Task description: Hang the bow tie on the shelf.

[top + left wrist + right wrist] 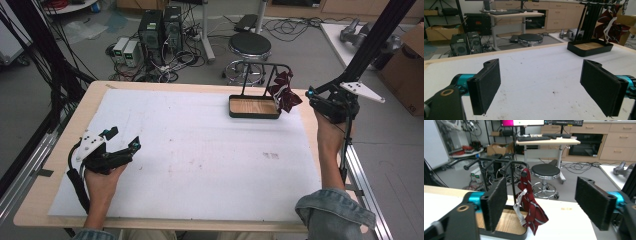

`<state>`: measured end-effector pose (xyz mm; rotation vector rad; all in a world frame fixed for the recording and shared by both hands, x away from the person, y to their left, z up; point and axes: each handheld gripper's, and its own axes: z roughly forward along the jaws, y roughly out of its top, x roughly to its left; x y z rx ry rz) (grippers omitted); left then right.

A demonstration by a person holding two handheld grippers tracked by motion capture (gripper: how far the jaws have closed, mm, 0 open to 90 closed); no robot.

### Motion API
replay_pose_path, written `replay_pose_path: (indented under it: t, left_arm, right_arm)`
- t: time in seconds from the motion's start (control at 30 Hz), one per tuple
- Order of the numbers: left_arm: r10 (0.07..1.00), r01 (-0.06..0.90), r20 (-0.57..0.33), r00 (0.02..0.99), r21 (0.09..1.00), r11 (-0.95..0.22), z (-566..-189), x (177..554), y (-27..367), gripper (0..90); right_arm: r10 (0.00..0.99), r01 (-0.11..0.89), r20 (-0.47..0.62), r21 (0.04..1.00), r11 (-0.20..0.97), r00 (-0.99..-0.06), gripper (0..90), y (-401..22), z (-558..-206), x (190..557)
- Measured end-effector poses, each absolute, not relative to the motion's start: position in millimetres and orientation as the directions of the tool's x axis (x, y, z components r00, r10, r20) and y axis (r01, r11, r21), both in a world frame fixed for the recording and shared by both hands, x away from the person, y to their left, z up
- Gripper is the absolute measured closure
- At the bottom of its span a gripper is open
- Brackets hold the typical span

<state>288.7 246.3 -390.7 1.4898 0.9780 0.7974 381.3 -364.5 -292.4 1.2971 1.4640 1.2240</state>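
Cloth (285, 93) hangs lengthwise from the rack (260, 75) at upper right, just left of our released right tool (314, 98), far from the released left tool (122, 140).

Two handheld black grippers, denim sleeves

Each gripper, left gripper (121, 141) and right gripper (311, 95), is showing teal joints, flat black pads (489, 83), a grey three-cornered plate (362, 91).

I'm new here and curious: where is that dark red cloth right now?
In the high view, the dark red cloth hangs from the black rack over the wooden-bottomed tray, at the table's far right, just left of the right gripper.
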Motion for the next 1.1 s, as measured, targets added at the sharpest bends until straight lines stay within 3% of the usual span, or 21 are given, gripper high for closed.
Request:
replay_pose_path:
  t: [0.57, 0.87, 1.1]
  left_arm:
    - [0.901, 0.153, -0.041, 0.432, 0.988, -0.028, -393, 290, 245, 17.0]
    - [0.902, 0.157, -0.043, 0.430, 0.987, -0.028, -394, 291, 245, 17.0]
    - [0.902, 0.171, -0.034, 0.431, 0.984, -0.044, -398, 292, 243, 17.0]
  right_arm:
    - [0.985, 0.122, 0.051, 0.992, -0.031, -0.163, 17.7, -360, -321, 318]
    - [0.975, 0.153, 0.112, 0.985, -0.083, -0.191, 15.8, -357, -368, 290]
    - [0.973, 0.167, 0.101, 0.984, -0.066, -0.209, 15.1, -346, -396, 276]
